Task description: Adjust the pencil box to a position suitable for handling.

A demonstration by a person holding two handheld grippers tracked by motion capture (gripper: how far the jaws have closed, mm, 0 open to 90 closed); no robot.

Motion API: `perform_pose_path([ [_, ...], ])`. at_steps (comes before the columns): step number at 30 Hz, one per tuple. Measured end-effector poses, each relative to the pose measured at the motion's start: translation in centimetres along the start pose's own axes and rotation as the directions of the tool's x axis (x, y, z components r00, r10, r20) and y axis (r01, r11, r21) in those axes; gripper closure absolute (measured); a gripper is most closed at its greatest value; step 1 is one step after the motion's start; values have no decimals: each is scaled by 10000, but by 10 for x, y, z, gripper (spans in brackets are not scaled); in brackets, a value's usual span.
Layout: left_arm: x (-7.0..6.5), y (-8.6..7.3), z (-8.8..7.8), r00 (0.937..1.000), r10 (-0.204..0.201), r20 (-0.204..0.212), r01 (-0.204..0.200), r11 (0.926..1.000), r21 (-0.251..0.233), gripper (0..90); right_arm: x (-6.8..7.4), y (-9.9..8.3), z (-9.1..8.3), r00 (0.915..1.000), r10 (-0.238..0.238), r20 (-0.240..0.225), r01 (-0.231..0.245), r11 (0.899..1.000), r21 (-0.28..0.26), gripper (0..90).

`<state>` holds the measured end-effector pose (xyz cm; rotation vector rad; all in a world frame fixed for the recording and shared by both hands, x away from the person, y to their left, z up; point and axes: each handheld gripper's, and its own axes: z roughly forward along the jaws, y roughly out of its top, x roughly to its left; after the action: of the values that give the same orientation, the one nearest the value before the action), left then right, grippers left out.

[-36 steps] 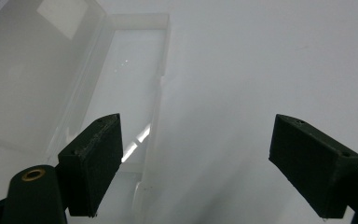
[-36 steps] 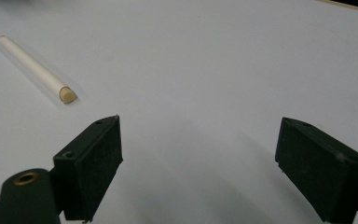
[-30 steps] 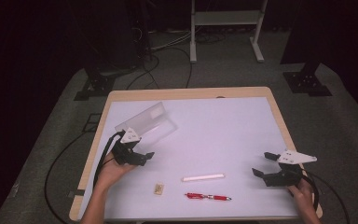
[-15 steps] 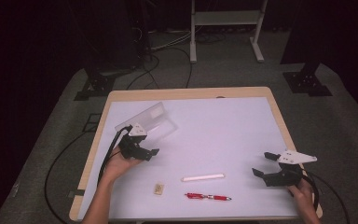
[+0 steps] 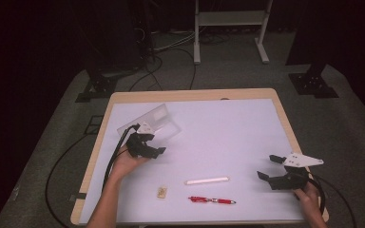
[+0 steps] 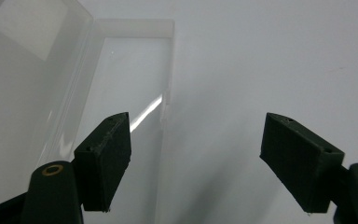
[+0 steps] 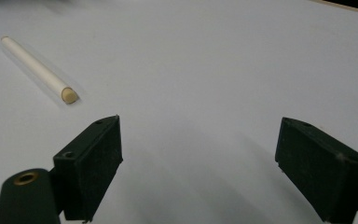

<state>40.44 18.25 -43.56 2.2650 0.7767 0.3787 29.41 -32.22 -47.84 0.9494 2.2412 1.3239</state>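
**Left gripper at the clear case, jaws wide and holding nothing**

Landmark for all positions: the clear plastic case (image 5: 154, 122), lying open on the far left part of the table (image 5: 228, 118).

1. Left gripper (image 5: 148, 148). In the high view it sits just on the near side of the case, at its near edge, carried by the person's left hand (image 5: 126, 164), with its cable trailing off toward the table's left edge. In the left gripper view (image 6: 196, 161) the 2 black jaws stand far apart. The case's upright clear wall (image 6: 165, 121) lies ahead and between them, closer to the left jaw. Neither pad presses on it. The jaws have just been closing a little from full spread, with that wall between them; nothing is gripped.

2. Small tan block (image 5: 161, 191). Well nearer the person than the case, slightly to its right. It lies flat and alone.

3. White stick (image 5: 207, 180). Right of the case and nearer the person, lying almost crosswise. The right gripper view shows its tan end face (image 7: 68, 94).

4. Red pen (image 5: 212, 200). Just beyond the white stick as seen from the case, close to the near table edge and roughly parallel to the stick.

5. Right gripper (image 5: 272, 167). Far right of the case, near the table's right edge, with its grey plate on top. In its own view (image 7: 198, 161) the jaws stand wide apart over bare tabletop, with nothing between them.
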Motion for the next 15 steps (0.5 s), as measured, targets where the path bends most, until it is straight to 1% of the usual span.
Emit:
perform_pose_path([
  [2,0,1,3,10000,-3,-69,3,10000,45,302,0,0,0,10000,10,-1,-10,10000,-4,138],
  [3,1,1,4,9999,-102,-14,102,9999,15,316,0,0,0,10000,25,-2,-25,10000,-9,138],
  [5,2,2,7,9999,-91,-147,92,9999,109,347,0,0,0,10000,27,3,-27,10000,-12,138],
  [6,2,2,8,9998,-154,-86,155,9999,52,368,0,0,0,10000,26,3,-26,10000,-10,138],
  [8,3,3,9,9997,-10,-237,12,9999,100,406,0,0,0,10000,25,5,-25,10000,-9,138],
  [9,3,4,10,9998,-80,-173,79,10000,-19,427,0,0,0,10000,21,3,-21,10000,-13,138],
  [10,3,4,11,9999,-28,-163,29,10000,64,443,0,0,0,10000,16,-4,-16,10000,-16,138],
  [11,4,5,12,9998,-43,-212,45,9999,118,445,0,0,0,10000,14,-5,-14,10000,-13,138],
  [13,6,5,14,9998,-118,-153,121,9998,162,473,0,0,0,10000,-10,-4,10,10000,-10,138],
  [14,7,4,14,9997,-89,-229,94,9997,218,480,0,0,0,10000,-15,-5,15,10000,-7,138],
  [15,8,3,15,9996,-199,-188,203,9996,213,499,0,0,0,10000,-13,-6,13,10000,-7,138],
])
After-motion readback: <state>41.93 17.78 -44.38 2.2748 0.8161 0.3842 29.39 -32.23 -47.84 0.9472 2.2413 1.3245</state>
